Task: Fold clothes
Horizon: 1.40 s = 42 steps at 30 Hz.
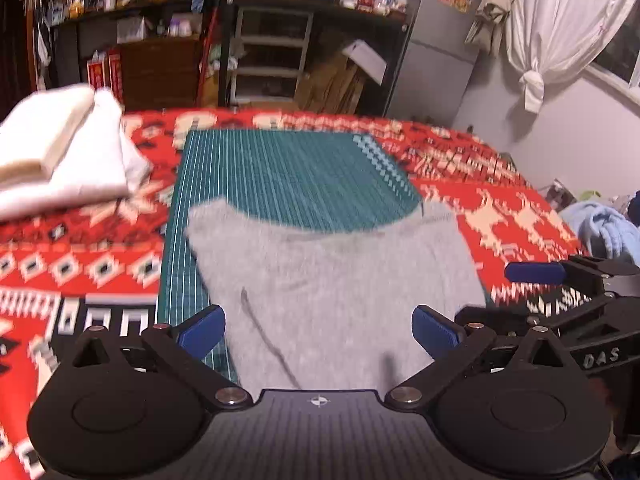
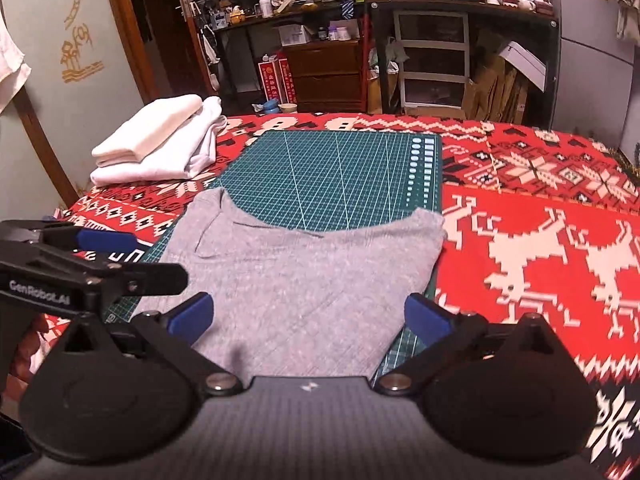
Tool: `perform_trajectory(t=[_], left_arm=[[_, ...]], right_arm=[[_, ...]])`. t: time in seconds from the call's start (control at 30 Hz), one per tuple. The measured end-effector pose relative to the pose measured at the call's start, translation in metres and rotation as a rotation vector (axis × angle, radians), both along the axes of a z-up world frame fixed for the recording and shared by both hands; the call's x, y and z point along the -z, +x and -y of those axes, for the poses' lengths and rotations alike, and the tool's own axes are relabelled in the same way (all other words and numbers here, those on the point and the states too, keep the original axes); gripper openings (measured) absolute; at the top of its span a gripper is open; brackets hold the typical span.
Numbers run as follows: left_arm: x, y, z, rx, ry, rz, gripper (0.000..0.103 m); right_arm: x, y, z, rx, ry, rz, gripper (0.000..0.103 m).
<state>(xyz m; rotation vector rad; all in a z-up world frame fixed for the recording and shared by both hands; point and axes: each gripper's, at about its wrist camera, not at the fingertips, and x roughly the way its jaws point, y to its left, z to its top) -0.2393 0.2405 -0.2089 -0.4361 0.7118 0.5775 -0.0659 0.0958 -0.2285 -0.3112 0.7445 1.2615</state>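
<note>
Left hand-held gripper (image 1: 319, 330): jaws spread wide, blue pads clear of the cloth, nothing held.
Right hand-held gripper (image 2: 308, 318): jaws also spread wide, empty, pads apart from the fabric below.
Grey garment (image 2: 296, 276): lies folded and flat on the green cutting mat (image 2: 340, 172), covering the mat's 6 o'clock half; its far edge dips in a shallow curve.
Cutting mat: rests on a red patterned blanket (image 2: 520, 240) with white deer figures at 3 o'clock.
White folded clothes (image 2: 160, 144): stacked at 10 o'clock of the mat, on the blanket, apart from the grey garment.
Background: cluttered shelves (image 2: 432, 52) at 12 o'clock.
</note>
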Motion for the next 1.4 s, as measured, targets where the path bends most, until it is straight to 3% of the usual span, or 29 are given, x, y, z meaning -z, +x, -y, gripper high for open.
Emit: perform_trajectory(t=[0.23, 0.5, 0.67, 0.8, 0.97, 1.23, 1.4], left_arm=[[0.029, -0.006, -0.004, -0.028, -0.056, -0.074, 0.101], [0.036, 0.000, 0.008, -0.025, 0.032, -0.117, 0.103], [0.035, -0.001, 0.005, -0.029, 0.018, -0.109, 0.103], [0.034, 0.000, 0.003, -0.035, 0.006, -0.109, 0.103], [0.035, 0.000, 0.005, -0.035, 0.024, -0.117, 0.103], [0.035, -0.010, -0.001, -0.088, -0.019, -0.023, 0.103], [0.032, -0.010, -0.003, -0.100, -0.029, -0.022, 0.098]], right_arm=[[0.026, -0.010, -0.003, 0.039, -0.103, 0.033, 0.103], [0.038, -0.010, 0.000, 0.058, -0.097, 0.018, 0.103], [0.033, 0.000, 0.000, 0.120, -0.086, -0.084, 0.103], [0.031, 0.009, -0.001, 0.096, -0.092, -0.139, 0.103], [0.034, -0.008, -0.013, 0.020, -0.167, 0.009, 0.103], [0.030, -0.010, -0.020, 0.075, -0.210, -0.011, 0.103], [0.031, -0.018, -0.024, 0.076, -0.225, 0.033, 0.103]])
